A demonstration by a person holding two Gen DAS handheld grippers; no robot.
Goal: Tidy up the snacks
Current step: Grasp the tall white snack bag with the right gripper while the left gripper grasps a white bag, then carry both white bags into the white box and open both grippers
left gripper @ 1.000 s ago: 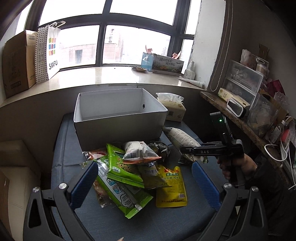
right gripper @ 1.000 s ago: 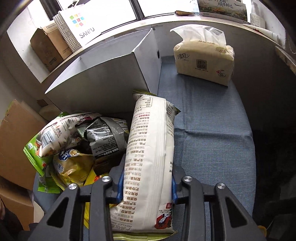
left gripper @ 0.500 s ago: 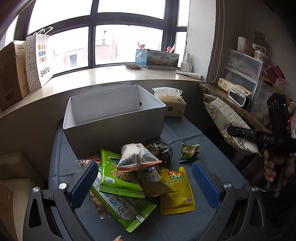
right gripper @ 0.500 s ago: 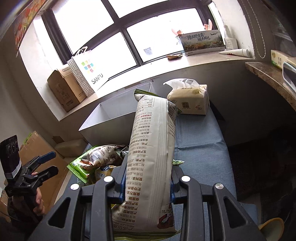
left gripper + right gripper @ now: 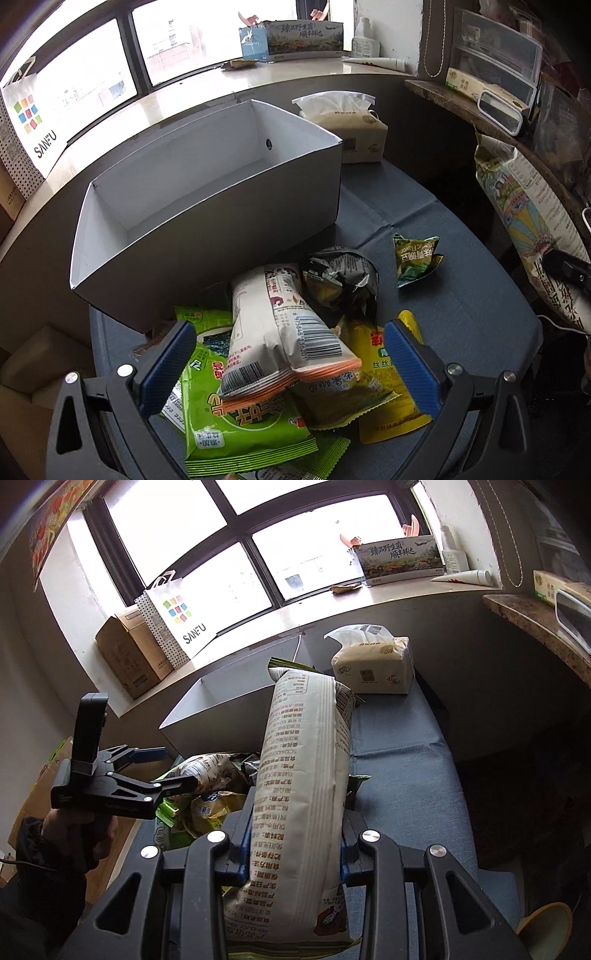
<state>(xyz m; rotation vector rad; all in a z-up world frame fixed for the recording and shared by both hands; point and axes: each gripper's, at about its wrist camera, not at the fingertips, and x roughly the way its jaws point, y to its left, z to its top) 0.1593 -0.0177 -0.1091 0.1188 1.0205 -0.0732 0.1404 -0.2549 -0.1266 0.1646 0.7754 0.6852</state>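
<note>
My right gripper (image 5: 293,834) is shut on a long white snack bag (image 5: 303,782) and holds it up above the blue cushion; the bag also shows at the right of the left wrist view (image 5: 532,229). My left gripper (image 5: 291,354) is open, low over the snack pile, its pads either side of a white and orange packet (image 5: 280,332). Green packets (image 5: 236,417), a yellow pouch (image 5: 388,387), a grey crumpled bag (image 5: 340,277) and a small green pea packet (image 5: 415,264) lie on the cushion. An empty white box (image 5: 207,206) stands behind the pile.
A tissue pack (image 5: 354,129) stands right of the box at the cushion's back. A windowsill behind holds a SANFU paper bag (image 5: 177,624), a cardboard box (image 5: 129,650) and a printed box (image 5: 399,557). A cluttered shelf (image 5: 498,110) runs along the right.
My left gripper has dropped and moved in over the snack pile. My right gripper has lifted the long white bag off the pile and holds it raised at the right.
</note>
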